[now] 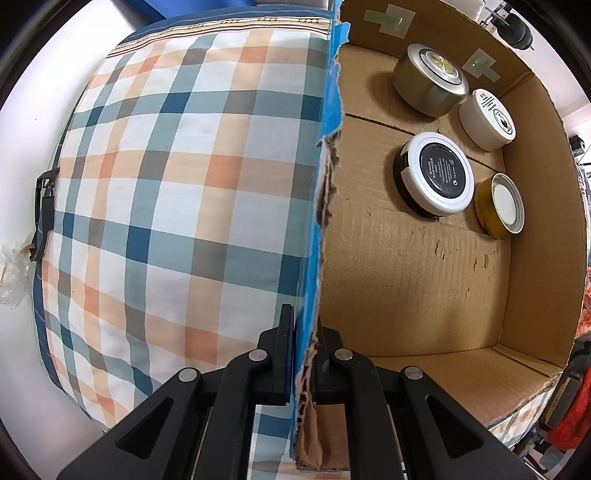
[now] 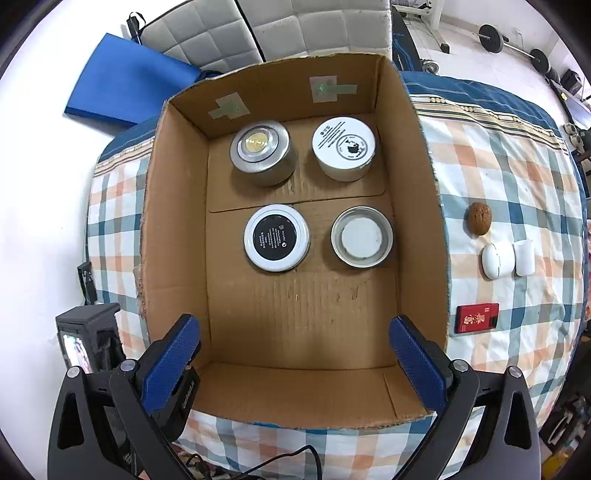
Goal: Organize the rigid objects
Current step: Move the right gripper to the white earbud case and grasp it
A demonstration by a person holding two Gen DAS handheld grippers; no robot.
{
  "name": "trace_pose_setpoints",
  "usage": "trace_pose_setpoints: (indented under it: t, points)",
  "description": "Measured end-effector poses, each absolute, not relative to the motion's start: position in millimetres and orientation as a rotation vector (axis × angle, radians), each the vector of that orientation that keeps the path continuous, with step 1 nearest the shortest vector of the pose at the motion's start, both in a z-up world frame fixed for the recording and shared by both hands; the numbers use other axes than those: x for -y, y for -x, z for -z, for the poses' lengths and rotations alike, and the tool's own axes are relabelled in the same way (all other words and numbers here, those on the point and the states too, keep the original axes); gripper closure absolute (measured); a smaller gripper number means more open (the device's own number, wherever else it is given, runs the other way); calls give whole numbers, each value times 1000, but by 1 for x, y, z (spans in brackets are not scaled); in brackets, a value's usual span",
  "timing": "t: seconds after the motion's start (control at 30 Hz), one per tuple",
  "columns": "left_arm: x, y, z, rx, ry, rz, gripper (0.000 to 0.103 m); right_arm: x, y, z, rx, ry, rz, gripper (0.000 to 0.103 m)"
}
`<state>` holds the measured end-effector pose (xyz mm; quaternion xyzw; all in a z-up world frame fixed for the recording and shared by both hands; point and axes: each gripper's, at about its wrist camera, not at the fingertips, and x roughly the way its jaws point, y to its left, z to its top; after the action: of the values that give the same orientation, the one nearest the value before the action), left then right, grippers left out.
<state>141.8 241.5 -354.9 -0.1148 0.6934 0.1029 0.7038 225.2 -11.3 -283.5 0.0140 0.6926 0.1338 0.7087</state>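
An open cardboard box [image 2: 417, 206] stands on a plaid-covered table [image 2: 517, 184]. In it are a silver tin [image 2: 263, 152], a white tub [image 2: 344, 147], a black-and-white round tin [image 2: 277, 237] and a jar with a metal lid [image 2: 362, 236]. My left gripper [image 1: 304, 354] is shut on the box's left wall [image 1: 325, 206], one finger on each side. The same containers show in the left wrist view: silver tin [image 1: 428, 79], white tub [image 1: 487, 119], black-and-white tin [image 1: 437, 173], jar [image 1: 500, 205]. My right gripper [image 2: 295, 365] is open and empty above the box's near part.
On the cloth right of the box lie a walnut [image 2: 479, 218], a white earbud case [image 2: 496, 260], a small white cup [image 2: 524, 256] and a red packet [image 2: 476, 318]. A blue mat [image 2: 122, 88] and grey cushioned seat [image 2: 258, 29] lie beyond the table.
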Motion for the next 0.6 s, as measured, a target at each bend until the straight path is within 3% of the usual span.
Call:
trace_pose_setpoints:
  t: [0.6]
  points:
    - [-239, -144, 354, -1544, 250, -228, 99, 109, -234, 266, -1484, -252, -171, 0]
